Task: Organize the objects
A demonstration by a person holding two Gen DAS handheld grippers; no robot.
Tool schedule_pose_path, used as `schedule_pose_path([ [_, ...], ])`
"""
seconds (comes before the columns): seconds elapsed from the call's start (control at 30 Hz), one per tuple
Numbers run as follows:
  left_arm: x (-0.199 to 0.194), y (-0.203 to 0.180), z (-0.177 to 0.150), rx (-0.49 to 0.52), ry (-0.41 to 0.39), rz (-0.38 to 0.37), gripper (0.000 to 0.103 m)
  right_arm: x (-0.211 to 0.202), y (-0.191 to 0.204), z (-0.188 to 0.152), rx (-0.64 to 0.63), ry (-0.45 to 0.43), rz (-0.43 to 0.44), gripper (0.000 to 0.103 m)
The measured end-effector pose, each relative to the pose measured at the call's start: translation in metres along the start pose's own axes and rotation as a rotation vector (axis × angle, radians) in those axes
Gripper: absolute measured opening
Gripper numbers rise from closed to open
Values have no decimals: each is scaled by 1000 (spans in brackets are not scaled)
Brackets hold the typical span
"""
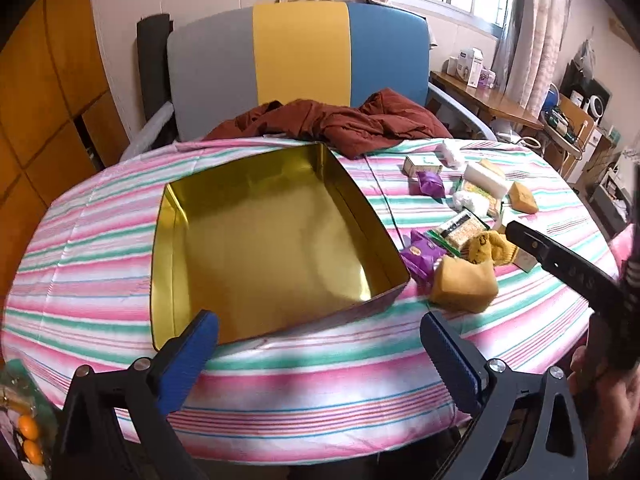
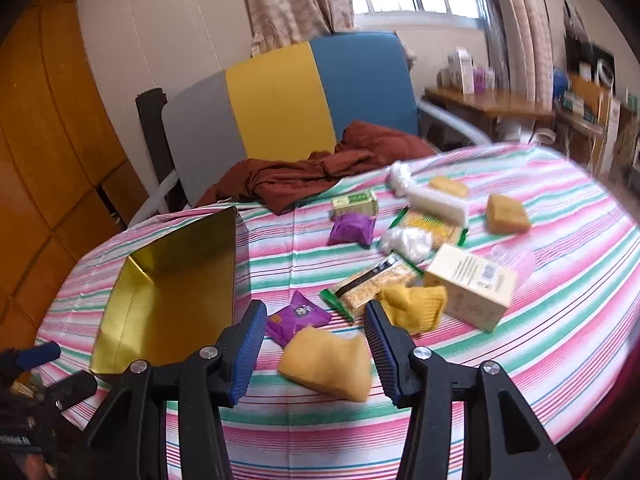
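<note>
An empty gold tin box (image 1: 264,240) sits on the striped table; it shows at the left in the right wrist view (image 2: 168,292). My left gripper (image 1: 320,332) is open and empty at the box's near edge. My right gripper (image 2: 316,320) is open, its fingers either side of a yellow sponge (image 2: 326,362), just above it. The sponge also shows in the left wrist view (image 1: 464,286). Close by lie a purple snack packet (image 2: 296,318), a yellow sock (image 2: 414,306), a cracker pack (image 2: 370,284) and a cream carton (image 2: 470,284).
Farther back lie a second purple packet (image 2: 352,230), a green box (image 2: 354,202), white wrapped rolls (image 2: 438,204) and another sponge (image 2: 506,214). A brown garment (image 1: 336,120) hangs over the far table edge before a grey-yellow-blue chair (image 1: 300,52). Desks stand at the right.
</note>
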State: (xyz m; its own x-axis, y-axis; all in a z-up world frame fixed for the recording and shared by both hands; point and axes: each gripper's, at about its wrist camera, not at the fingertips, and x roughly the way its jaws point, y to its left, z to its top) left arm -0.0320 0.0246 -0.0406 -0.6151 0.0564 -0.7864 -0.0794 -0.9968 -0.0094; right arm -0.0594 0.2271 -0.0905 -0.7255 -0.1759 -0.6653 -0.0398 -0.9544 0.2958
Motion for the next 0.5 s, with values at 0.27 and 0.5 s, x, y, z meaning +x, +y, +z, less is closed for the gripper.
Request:
schedule_pose_path([
  [0.27,15,15,9,9,-11,0,103,35,17,16,-1,81,-77,51],
  [0.5,27,87,9,-147,2,109,103,50,109,24,-243,89,38,51],
])
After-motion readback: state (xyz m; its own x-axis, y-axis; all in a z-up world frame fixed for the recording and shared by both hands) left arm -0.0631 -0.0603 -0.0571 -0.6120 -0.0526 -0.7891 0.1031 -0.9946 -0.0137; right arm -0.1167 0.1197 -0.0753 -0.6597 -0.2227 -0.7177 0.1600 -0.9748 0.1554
